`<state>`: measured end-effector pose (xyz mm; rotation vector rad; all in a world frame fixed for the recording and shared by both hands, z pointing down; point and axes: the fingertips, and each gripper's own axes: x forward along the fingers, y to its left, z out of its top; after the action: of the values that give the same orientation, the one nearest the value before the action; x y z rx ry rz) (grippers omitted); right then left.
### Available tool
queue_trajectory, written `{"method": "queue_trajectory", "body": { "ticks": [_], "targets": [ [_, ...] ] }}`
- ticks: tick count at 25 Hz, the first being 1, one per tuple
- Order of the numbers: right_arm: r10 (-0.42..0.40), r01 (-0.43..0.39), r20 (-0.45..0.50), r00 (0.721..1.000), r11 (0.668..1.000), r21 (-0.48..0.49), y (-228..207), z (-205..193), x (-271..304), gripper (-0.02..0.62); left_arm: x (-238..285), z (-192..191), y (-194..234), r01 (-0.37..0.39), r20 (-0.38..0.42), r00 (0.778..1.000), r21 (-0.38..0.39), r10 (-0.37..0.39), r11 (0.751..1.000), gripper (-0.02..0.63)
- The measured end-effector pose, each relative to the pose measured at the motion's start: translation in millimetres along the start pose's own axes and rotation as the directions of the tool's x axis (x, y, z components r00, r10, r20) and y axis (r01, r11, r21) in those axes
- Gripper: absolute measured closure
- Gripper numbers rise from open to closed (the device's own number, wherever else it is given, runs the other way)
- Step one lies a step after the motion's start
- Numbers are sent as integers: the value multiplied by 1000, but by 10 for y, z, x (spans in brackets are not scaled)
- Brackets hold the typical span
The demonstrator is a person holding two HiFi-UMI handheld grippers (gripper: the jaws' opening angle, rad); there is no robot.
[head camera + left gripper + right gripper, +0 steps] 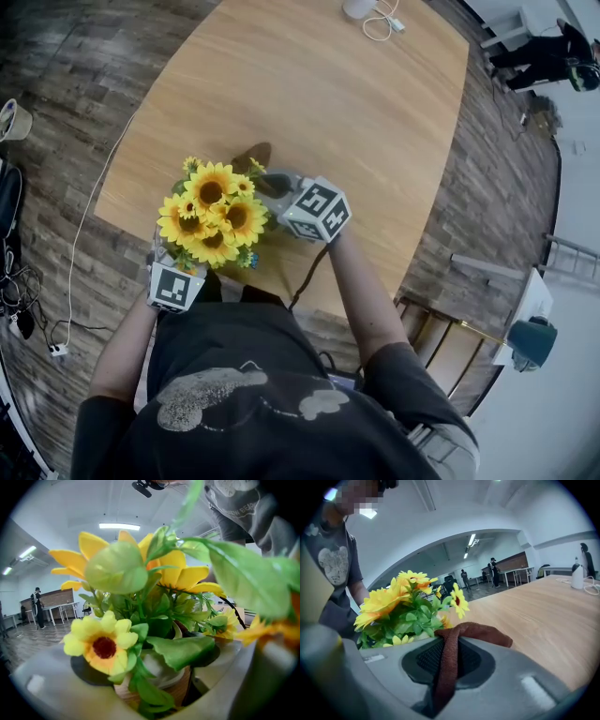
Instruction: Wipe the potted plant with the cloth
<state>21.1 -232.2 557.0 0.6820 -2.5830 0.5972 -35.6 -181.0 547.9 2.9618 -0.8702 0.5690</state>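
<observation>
Worktop [356,103]: pale wood, fine grain, smooth and matt. Cloth [450,644] is brown with a nubbly woven pile, soft-looking. The plant [140,588] has petals and leaves like matt, veined fabric. Pot [159,670]: white, smooth, glossy. Right gripper [272,181]: matt grey plastic with a black mesh-textured pad. Floor [75,56]: dark, grainy planks.

We see the potted plant [214,214] with yellow petals, dark red-brown centres and green leaves, in a whitish pot. The cloth [449,658] is reddish brown. The table [356,103] is light wood with fine grain. The left gripper [154,686] and the right gripper [445,672] are grey with black pads [423,660]. Their cubes are white with black square markers.
</observation>
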Motion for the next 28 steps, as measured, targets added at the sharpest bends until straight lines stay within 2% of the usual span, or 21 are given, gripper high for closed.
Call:
{"method": "queue_trajectory", "body": {
  "ticks": [8,11,14,16,17,18,22,25,28],
  "targets": [
    [-89,92,-49,995,994,56,355,-395,-245,551,240,75,89,28,7,1000,33,-28,999,112],
    [-181,182,-23,983,980,82,388,-429,-323,551,315,104,107,29,1,1000,29,-30,999,112],
    [-296,291,18,955,947,134,356,-377,-505,551,343,119,94,38,-1,999,33,-38,999,110],
    [-378,365,47,925,915,171,360,-351,-671,551,338,115,75,56,5,998,42,-56,998,107],
    [-420,403,63,905,896,186,368,-327,-761,551,336,118,74,63,16,998,44,-64,997,86],
    [-463,441,78,883,875,200,382,-300,-853,551,331,117,77,70,29,997,43,-71,997,41],
    [-615,576,100,782,774,263,484,-294,-1233,551,205,122,59,98,50,994,3,-98,995,18],
    [-698,639,117,707,700,317,580,-337,-1526,551,32,125,-19,103,82,992,-32,-100,994,12],
    [-742,659,163,651,658,364,661,-343,-1755,550,-111,58,-34,60,72,996,-54,-56,997,11]
  ]
}}
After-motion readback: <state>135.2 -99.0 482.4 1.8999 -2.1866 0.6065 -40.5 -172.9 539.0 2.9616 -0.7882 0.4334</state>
